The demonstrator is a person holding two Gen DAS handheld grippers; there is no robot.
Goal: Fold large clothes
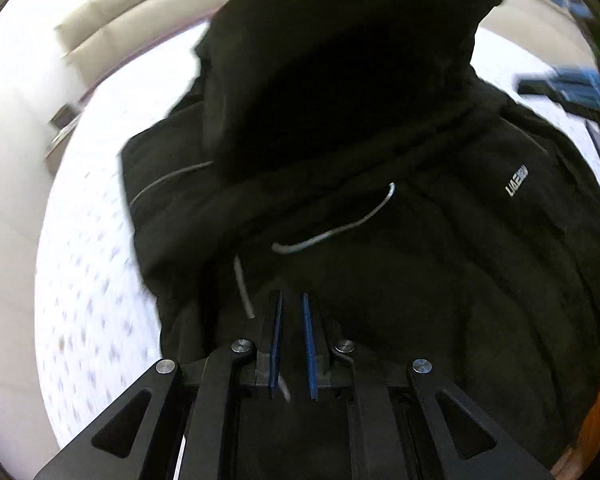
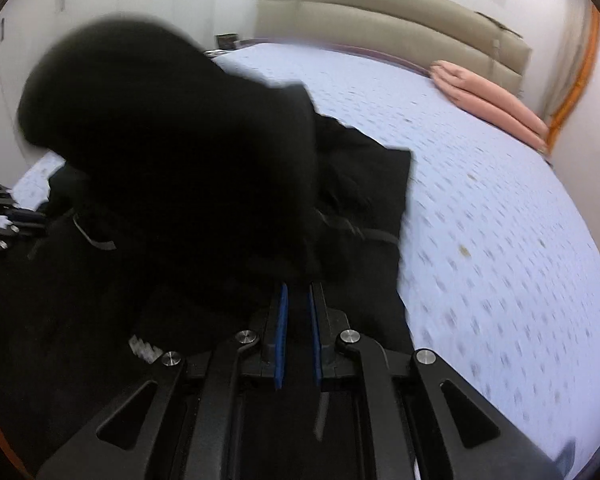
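Left wrist view: the left gripper (image 1: 292, 300) has its blue pads (image 1: 277, 344) drawn in to a narrow gap, closed on a fold of the black jacket (image 1: 420, 280). The jacket lies spread on the bed sheet (image 1: 88, 272) (white with small dots), and a lifted portion rises in front of the lens. A grey drawcord (image 1: 340, 228) and a pale logo (image 1: 517, 181) show on the fabric.

Right wrist view: the right gripper (image 2: 298, 292) likewise stands nearly closed, with black cloth between its pads (image 2: 281, 336). The jacket occupies the left side of the bed; a raised bulk of it blocks the upper left. A pink pillow (image 2: 492, 102) rests near the beige headboard (image 2: 380, 28).
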